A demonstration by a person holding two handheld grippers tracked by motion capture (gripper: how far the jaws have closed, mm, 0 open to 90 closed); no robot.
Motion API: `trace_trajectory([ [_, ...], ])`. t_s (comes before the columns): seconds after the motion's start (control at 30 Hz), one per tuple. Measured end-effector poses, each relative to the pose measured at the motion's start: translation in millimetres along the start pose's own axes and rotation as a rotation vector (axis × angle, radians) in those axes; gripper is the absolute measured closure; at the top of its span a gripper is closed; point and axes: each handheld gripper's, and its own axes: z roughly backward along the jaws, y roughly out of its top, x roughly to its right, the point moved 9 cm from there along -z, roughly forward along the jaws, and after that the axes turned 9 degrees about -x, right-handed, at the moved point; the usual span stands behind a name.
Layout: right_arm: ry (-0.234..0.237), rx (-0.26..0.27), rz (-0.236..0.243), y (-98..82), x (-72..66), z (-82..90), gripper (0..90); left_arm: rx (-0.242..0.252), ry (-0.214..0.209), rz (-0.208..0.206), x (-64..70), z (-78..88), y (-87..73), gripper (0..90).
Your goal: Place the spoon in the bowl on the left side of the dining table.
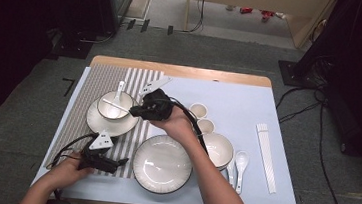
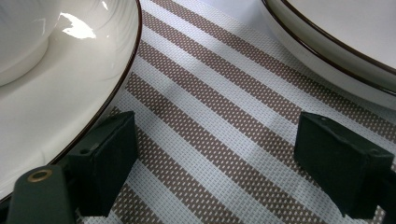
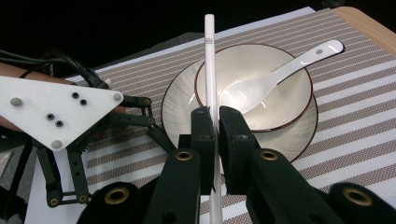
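My right gripper (image 1: pixel 133 111) (image 3: pixel 214 115) is shut on a white chopstick (image 3: pixel 209 65), held level over a white bowl (image 1: pixel 115 107) (image 3: pixel 280 109). The bowl holds a white spoon (image 3: pixel 285 70) and stands on a dark-rimmed plate (image 1: pixel 98 120) (image 2: pixel 56 102) on the striped placemat (image 1: pixel 95 81) (image 2: pixel 219 121). My left gripper (image 1: pixel 121 162) (image 2: pixel 215 163) rests low on the placemat with its jaws wide open and nothing between them. It lies between that plate and a large plate (image 1: pixel 163 164) (image 2: pixel 336 42).
To the right on the blue cloth stand two small cups (image 1: pixel 199 110), another bowl (image 1: pixel 218 150) with a spoon (image 1: pixel 241 163) beside it, and a white chopstick (image 1: pixel 266 158) near the right edge. The left gripper's white three-cornered plate (image 3: pixel 51 112) shows near the bowl.
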Motion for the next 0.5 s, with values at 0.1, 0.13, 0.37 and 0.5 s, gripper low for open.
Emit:
trace_trajectory([
  [0.1,-0.003,-0.002,0.006,0.2,0.0,-2.6,85.3,0.0,0.0,0.001,0.1,0.0,0.0,13.8],
  [0.13,-0.003,-0.003,0.006,0.0,-0.1,-3.5,85.3,0.0,0.0,0.0,0.0,0.0,0.0,13.8],
  [0.37,0.009,-0.007,0.016,1.4,-4.1,-13.5,85.3,0.0,0.0,-0.001,0.1,0.0,0.0,13.8],
  [0.5,0.019,-0.008,0.023,2.4,-7.5,-20.6,85.3,0.0,0.0,-0.001,0.1,0.0,0.0,13.8],
])
